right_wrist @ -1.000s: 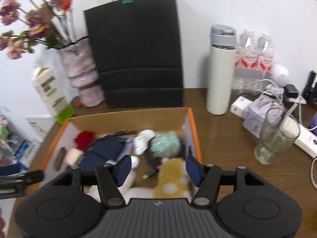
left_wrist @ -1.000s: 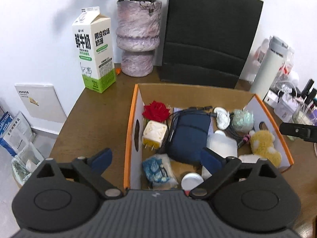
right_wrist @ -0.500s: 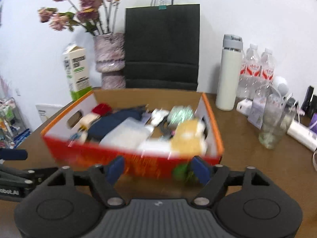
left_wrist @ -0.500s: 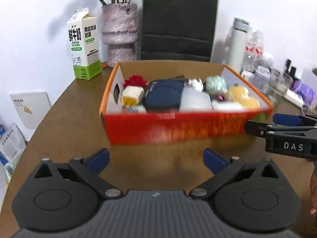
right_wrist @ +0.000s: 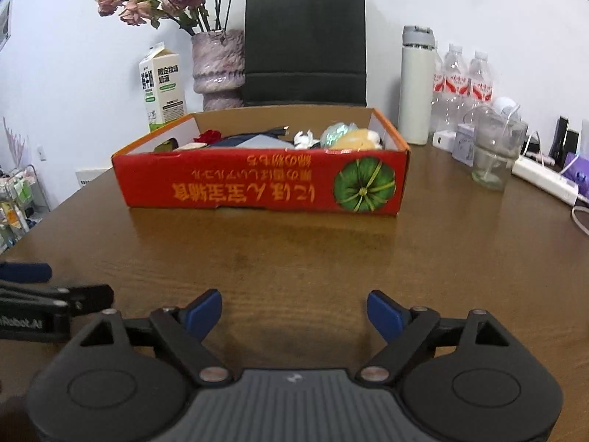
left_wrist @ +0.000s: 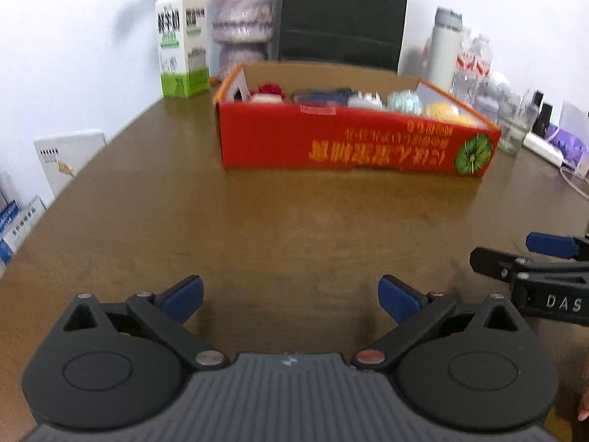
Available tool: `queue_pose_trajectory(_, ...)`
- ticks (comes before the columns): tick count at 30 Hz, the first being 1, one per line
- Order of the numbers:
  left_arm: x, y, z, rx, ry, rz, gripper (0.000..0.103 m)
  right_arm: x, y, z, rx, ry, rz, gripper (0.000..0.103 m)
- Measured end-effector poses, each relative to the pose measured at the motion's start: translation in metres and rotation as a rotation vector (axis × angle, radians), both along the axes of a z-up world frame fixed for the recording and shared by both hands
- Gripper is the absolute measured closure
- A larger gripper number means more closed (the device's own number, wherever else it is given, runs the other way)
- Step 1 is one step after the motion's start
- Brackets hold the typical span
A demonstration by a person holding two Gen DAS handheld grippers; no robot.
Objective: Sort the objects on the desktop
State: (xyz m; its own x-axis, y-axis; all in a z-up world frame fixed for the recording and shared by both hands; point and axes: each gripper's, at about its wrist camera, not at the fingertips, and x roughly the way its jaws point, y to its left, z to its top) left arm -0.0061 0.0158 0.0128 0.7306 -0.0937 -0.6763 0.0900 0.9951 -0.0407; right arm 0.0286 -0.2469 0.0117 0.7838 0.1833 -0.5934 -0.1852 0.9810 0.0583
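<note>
A red cardboard box (left_wrist: 353, 143) stands on the brown table (left_wrist: 257, 228), also in the right wrist view (right_wrist: 257, 184). It holds several small items: a red fabric rose (right_wrist: 209, 135), a dark blue pouch (left_wrist: 324, 96), a yellow plush toy (right_wrist: 359, 139) and others half hidden by the box wall. My left gripper (left_wrist: 291, 298) is open and empty, low over the table well in front of the box. My right gripper (right_wrist: 294, 311) is open and empty beside it; it shows at the right edge of the left wrist view (left_wrist: 530, 269).
Behind the box stand a milk carton (right_wrist: 162, 88), a stone vase with dried flowers (right_wrist: 219, 68), a black paper bag (right_wrist: 305, 44), a white thermos (right_wrist: 416, 84) and water bottles (right_wrist: 464, 81). A glass (right_wrist: 493, 151), power strip (right_wrist: 545, 180) and chargers sit at right.
Both grippers have pulled back and down from over the box to low over the table in front of it. Both stay open and empty.
</note>
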Motion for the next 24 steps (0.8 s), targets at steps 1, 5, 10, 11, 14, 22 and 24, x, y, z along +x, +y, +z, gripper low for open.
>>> queue_pose_trajectory(1, 0.000, -0.001, -0.002, 0.014, 0.006, 0.000, 0.000, 0.000, 0.000, -0.002, 0.002, 0.009, -0.004, 0.016)
queue_pose_trajectory(5, -0.001, -0.004, -0.001, 0.003, -0.001, -0.016, 0.000, -0.001, -0.004, -0.007, 0.006, 0.033, -0.048, 0.016)
queue_pose_trajectory(10, -0.002, -0.013, -0.006, 0.051, -0.030, -0.005, 0.000, -0.005, 0.000, -0.010, -0.033, 0.035, -0.057, 0.010)
queue_pose_trajectory(11, -0.002, -0.014, -0.006, 0.049, -0.032, -0.005, 0.000, -0.005, 0.002, -0.011, -0.046, 0.036, -0.056, 0.006)
queue_pose_trajectory(14, -0.001, -0.015, -0.007, 0.043, -0.037, 0.008, 0.000, -0.002, 0.003, -0.012, -0.049, 0.049, -0.045, 0.000)
queue_pose_trajectory(22, 0.003, -0.019, -0.007, 0.040, -0.039, 0.017, 0.000, -0.003, 0.002, -0.013, -0.049, 0.052, -0.051, 0.000)
queue_pose_trajectory(24, 0.003, -0.020, -0.008, 0.041, -0.044, 0.012, 0.000, -0.003, 0.003, -0.012, -0.048, 0.052, -0.049, 0.000)
